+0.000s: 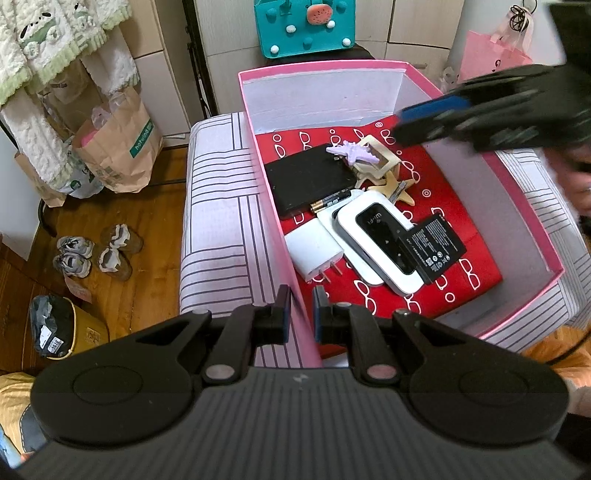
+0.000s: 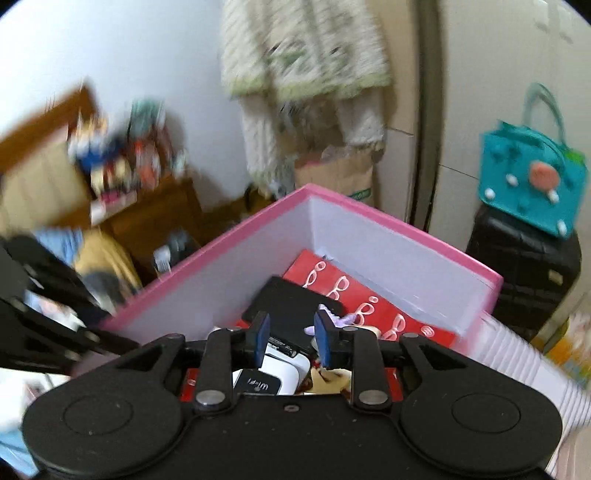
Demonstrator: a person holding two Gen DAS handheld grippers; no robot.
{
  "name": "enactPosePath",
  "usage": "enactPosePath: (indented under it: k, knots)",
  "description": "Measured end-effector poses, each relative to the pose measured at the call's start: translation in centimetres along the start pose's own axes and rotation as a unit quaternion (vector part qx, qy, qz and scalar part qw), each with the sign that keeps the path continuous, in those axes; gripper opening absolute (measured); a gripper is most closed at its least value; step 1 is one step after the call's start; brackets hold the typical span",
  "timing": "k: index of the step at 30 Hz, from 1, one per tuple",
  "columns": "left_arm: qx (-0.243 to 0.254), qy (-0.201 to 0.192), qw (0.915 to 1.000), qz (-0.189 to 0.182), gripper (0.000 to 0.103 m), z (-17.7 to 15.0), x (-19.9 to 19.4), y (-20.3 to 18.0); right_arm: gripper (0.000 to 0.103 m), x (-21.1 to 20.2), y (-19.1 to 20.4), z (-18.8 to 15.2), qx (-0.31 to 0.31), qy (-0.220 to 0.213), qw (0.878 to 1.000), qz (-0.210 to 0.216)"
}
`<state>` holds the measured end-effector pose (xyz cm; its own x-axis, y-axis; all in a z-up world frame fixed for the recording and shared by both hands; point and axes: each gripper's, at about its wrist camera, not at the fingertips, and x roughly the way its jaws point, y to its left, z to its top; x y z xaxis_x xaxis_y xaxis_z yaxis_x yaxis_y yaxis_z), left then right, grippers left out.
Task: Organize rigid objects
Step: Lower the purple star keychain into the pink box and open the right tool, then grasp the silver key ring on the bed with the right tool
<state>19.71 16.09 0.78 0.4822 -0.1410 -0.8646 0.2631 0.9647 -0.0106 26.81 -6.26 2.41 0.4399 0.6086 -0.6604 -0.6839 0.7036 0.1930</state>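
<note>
A pink box sits on a striped cushion and is lined with a red cloth printed with glasses. Inside lie a black flat case, an AA battery, a white charger plug, a white Wi-Fi router, a black phone battery, a purple clip and a beige clip. My left gripper is shut on the box's near left wall. My right gripper hovers open over the box with nothing between its pads. In the left wrist view the right gripper is blurred.
The striped cushion carries the box. Behind it stands a teal bag on a black suitcase. Paper bags and shoes are on the wood floor at left. A person's hand shows at the right edge.
</note>
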Motion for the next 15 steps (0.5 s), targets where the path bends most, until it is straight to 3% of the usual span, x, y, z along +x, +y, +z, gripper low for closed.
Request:
enactPosePath:
  k: [8, 15]
  knots:
    - [0.003, 0.004, 1.0000, 0.001, 0.011, 0.2, 0.2, 0.0, 0.036, -7.8, -3.8, -4.9, 0.091, -0.057, 0.993, -0.040]
    - [-0.004, -0.004, 1.0000, -0.002, 0.011, 0.0, 0.1, 0.1, 0.036, -8.8, -8.2, -10.4, 0.170, -0.024, 0.982, -0.084]
